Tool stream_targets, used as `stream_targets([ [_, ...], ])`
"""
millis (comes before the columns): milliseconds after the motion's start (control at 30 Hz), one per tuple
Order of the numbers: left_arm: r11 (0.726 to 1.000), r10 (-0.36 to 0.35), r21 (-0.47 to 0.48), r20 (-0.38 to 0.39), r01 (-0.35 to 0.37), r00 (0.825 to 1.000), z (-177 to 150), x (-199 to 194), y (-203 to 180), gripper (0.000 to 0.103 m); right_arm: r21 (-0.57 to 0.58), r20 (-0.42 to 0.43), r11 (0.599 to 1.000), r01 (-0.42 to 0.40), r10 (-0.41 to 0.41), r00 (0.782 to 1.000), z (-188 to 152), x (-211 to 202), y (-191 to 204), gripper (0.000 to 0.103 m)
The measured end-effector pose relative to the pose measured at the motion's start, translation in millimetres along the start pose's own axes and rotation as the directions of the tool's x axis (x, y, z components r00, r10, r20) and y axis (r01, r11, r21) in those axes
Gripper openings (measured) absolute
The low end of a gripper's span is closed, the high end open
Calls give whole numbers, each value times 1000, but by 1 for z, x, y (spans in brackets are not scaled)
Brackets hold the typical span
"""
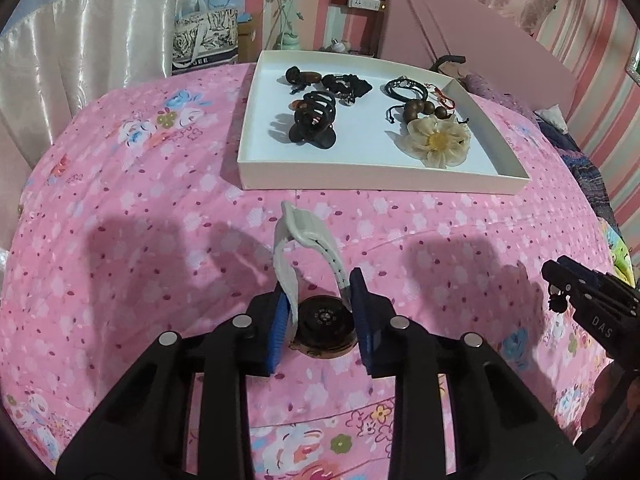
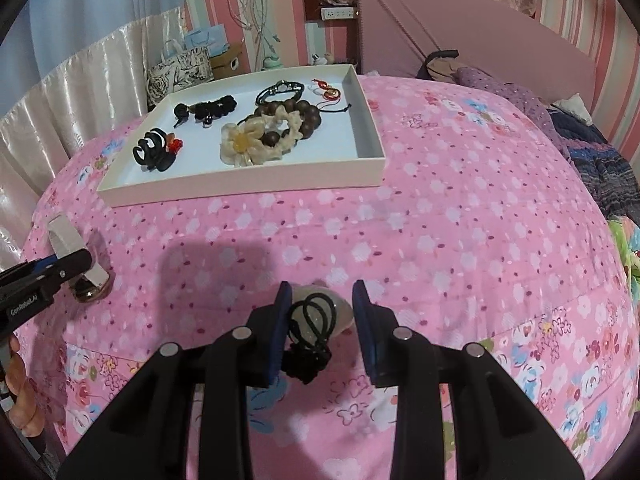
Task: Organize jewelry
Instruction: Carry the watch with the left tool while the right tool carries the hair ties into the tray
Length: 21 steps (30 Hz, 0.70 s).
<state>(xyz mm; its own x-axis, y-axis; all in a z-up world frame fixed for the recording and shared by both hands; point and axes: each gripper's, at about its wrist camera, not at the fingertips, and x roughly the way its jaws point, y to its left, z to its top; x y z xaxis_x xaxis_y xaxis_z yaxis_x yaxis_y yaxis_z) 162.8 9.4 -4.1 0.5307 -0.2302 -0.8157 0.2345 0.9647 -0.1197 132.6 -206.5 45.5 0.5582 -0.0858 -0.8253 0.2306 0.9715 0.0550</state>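
Left tongs [image 1: 320, 316] grasp grey-strapped round watch [image 1: 322, 320], lower centre; right tongs [image 2: 320, 316] released around black-corded pale pendant [image 2: 320, 316].

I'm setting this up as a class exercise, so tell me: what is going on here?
A person is sorting jewelry on a pink floral bedspread. The left gripper has its fingers around a watch with a grey strap. The right gripper straddles a black cord ornament, not yet clamped. The white tray ahead already holds a hair claw, bead bracelets and a fabric flower.
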Motion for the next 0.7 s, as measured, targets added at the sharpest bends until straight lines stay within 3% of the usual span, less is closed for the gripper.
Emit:
stream_targets([
  [300,1000,-18,7,28,18,999,11,-9,-7,27,1,8,1000,-6,6,1000,12,2,0,32],
  [700,998,-56,20,98,54,994,73,-10,-30,27,-37,96,999,-11,15,995,93,1,17,32],
])
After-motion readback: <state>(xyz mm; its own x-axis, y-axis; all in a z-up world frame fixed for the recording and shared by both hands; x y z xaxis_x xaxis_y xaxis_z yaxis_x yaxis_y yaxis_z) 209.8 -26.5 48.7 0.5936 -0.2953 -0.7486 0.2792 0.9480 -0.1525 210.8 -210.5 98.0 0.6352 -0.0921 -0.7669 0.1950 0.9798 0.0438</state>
